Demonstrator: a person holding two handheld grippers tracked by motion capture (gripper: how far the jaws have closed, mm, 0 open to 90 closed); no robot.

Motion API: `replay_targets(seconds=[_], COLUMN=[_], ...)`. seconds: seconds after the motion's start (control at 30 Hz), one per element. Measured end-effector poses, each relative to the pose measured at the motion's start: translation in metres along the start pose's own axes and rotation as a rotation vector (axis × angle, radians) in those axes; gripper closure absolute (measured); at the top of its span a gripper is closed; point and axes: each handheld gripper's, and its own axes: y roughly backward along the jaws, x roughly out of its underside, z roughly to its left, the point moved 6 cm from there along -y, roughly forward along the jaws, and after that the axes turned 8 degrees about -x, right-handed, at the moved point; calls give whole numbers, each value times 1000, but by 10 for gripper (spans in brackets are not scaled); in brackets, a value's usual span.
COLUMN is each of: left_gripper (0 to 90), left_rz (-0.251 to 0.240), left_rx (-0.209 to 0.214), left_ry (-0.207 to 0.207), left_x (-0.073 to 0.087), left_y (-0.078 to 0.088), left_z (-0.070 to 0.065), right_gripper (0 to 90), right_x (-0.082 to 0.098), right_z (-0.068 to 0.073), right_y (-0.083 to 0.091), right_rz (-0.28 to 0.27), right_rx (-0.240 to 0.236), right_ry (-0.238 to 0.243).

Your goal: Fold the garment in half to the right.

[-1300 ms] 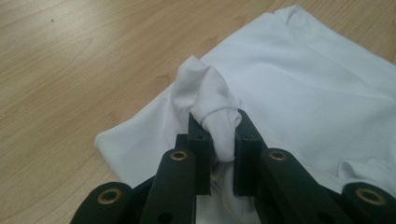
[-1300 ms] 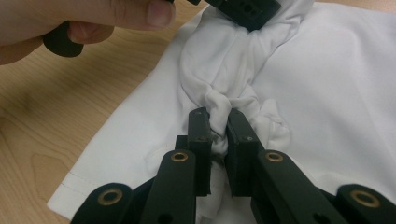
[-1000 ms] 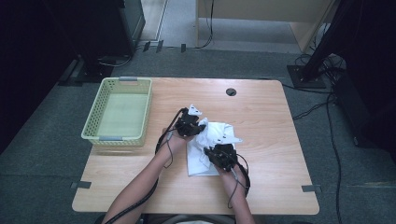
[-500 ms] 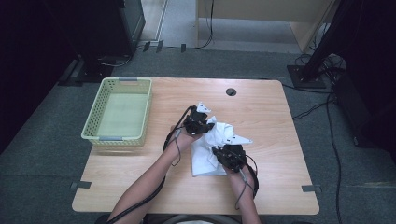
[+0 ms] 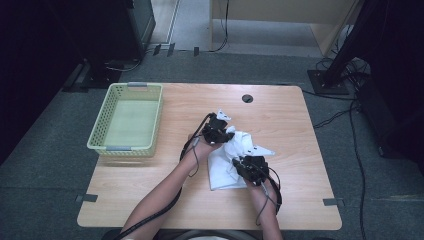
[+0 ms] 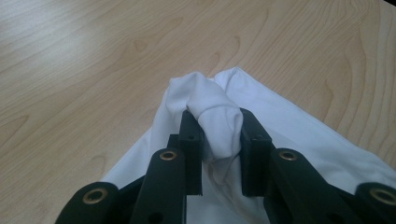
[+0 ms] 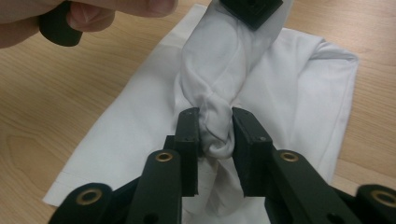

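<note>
A white cloth (image 5: pixel 222 170) lies crumpled on the wooden table (image 5: pixel 285 120), a twisted strand of it stretched between the two grippers. My left gripper (image 5: pixel 226 140) holds the strand's far end. In the left gripper view a rolled fold of cloth (image 6: pixel 218 116) fills the gap of the left gripper (image 6: pixel 219 135), touching both pads. My right gripper (image 5: pixel 240 161) holds the near end. In the right gripper view the twisted cloth (image 7: pixel 215 93) sits pinched in the right gripper (image 7: pixel 215 130). Both pairs of jaws have just been opening, with cloth still between them.
A pale green plastic basket (image 5: pixel 151 117) stands empty at the table's left. A dark cable hole (image 5: pixel 247 98) sits near the far edge. In the right gripper view a hand (image 7: pixel 93 14) and the left gripper's jaw (image 7: pixel 252 7) show at the top. Cables trail from both grippers.
Both hands have shifted to the right across the table, taking the cloth along. The strand between the grippers looks more twisted and drawn out.
</note>
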Motion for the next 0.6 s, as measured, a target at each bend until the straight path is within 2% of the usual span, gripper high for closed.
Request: replay_targets(seconds=[0.13, 0.3, 0.47, 0.6], left_gripper=[683, 599, 435, 345], left_rz=[-3, -11, -18, -36], left_rx=[-3, -5, -39, -62], left_ry=[-5, 3, 7, 21], left_x=[-2, -5, -8, -11], left_y=[-3, -3, -1, 3], left_z=[-1, 0, 4, 7], right_gripper=[655, 623, 606, 523], right_x=[1, 2, 3, 4], right_z=[-3, -8, -11, -15], right_y=[1, 4, 5, 5], right_rz=[1, 0, 1, -5], right_rx=[18, 32, 40, 51], right_ry=[5, -3, -4, -13])
